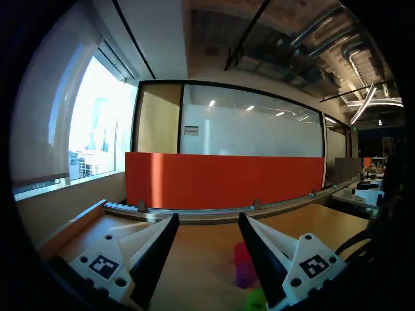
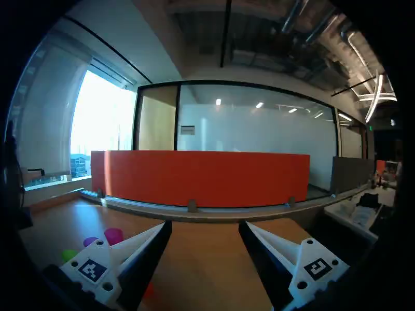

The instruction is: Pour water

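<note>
In the left gripper view my left gripper (image 1: 208,217) stands open above the wooden table (image 1: 207,259), with nothing between its fingers. Just inside its right finger, low on the table, stand a pink cup (image 1: 241,253), a purple cup (image 1: 245,274) and a green cup (image 1: 256,300). In the right gripper view my right gripper (image 2: 205,224) is open too and holds nothing. Beside its left finger I see a pink cup (image 2: 113,236), a purple cup (image 2: 90,241) and a green cup (image 2: 69,254), and a red patch (image 2: 149,290) under that finger.
An orange divider panel (image 1: 223,179) with a metal rail runs along the table's far edge. A bright window (image 1: 96,129) is on the left. Another desk with white items (image 2: 358,212) stands to the right.
</note>
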{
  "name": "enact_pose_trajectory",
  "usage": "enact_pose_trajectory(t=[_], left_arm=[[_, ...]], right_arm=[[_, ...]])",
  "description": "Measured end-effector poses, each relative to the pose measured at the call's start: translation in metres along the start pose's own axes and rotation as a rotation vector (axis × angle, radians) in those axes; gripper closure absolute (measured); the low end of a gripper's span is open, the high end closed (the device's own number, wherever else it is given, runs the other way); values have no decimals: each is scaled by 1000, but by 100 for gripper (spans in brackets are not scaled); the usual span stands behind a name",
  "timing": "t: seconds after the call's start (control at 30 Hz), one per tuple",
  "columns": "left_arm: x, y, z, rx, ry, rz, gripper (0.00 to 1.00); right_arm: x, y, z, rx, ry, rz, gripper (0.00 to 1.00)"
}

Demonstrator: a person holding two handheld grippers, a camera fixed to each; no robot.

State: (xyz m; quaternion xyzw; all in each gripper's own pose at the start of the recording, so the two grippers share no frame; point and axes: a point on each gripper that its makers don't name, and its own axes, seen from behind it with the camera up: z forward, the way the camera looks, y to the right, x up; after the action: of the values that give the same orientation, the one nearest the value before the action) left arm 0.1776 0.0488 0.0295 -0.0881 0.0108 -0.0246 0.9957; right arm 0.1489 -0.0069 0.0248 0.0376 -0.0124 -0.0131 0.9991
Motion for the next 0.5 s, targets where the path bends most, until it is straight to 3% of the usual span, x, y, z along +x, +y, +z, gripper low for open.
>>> enact_pose_trajectory(t=[0.2, 0.5], left_arm=[[5, 13, 0, -54, 4, 4, 16], [4, 29, -4, -141, -15, -1, 16]], right_arm=[[7, -9, 0, 50, 10, -7, 1], [14, -34, 0, 180, 17, -36, 0]])
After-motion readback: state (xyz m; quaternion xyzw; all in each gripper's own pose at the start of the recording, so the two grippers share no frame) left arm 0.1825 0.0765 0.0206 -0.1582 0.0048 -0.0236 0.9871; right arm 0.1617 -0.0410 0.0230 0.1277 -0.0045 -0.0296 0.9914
